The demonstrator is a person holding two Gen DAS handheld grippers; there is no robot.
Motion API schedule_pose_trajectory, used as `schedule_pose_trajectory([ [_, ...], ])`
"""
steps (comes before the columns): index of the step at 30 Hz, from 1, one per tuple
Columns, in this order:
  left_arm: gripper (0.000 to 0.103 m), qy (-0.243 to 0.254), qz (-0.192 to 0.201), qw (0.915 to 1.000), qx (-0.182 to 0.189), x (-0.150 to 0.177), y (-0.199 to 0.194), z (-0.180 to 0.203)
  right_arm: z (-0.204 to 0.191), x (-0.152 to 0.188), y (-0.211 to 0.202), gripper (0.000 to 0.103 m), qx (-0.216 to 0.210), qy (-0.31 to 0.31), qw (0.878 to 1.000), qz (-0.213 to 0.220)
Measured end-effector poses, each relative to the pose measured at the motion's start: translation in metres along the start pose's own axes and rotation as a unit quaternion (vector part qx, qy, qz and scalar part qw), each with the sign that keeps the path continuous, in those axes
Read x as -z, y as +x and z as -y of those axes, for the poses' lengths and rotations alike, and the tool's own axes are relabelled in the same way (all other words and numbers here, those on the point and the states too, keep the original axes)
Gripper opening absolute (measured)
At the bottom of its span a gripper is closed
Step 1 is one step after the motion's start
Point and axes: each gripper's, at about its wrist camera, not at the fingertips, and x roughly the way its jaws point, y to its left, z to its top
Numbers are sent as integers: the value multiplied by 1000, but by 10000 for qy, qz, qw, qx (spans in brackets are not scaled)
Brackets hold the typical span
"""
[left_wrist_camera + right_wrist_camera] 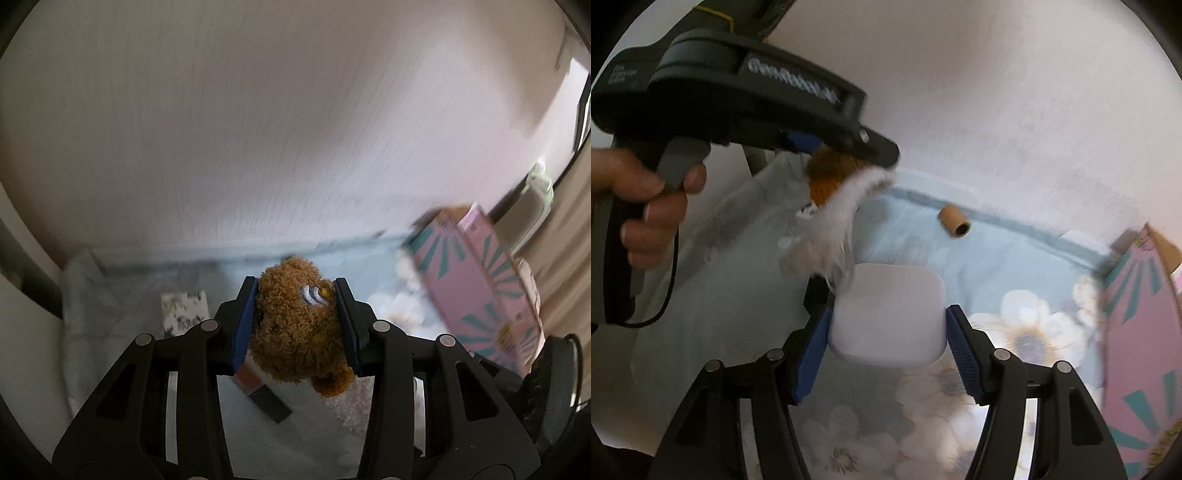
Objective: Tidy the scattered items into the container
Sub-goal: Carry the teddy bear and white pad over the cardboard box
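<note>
Holding: my left gripper (295,314) is clenched on a shaggy brown plush bear with a stitched white-and-yellow patch (295,325); my right gripper (888,328) is clamped on a smooth white rounded-square plastic case (888,314).
Container: the pink cardboard box with teal sunburst stripes (476,288) lies at about two o'clock from the left jaws and three o'clock from the right (1137,350).
Nearer hand: I judge the right, since the box fills its edge.
Box axis: tilted, long side running from ten towards four o'clock.
Textures: fuzzy, squashable bear; hard, slick case.
Left on the floral bedsheet (1027,332): a brown cardboard tube (953,220).
</note>
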Motion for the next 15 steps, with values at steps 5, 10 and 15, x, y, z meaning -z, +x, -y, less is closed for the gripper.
schedule_pose_trajectory([
  [5,37,53,271,9996,27,-23,-32,31,21,-13,-41,59,-17,59,9999,156],
  [10,37,245,470,9985,103,-40,-48,73,59,-30,-92,59,13,135,9993,354],
  [15,37,405,538,9973,291,-50,-48,125,104,-41,-136,59,105,302,9987,387],
])
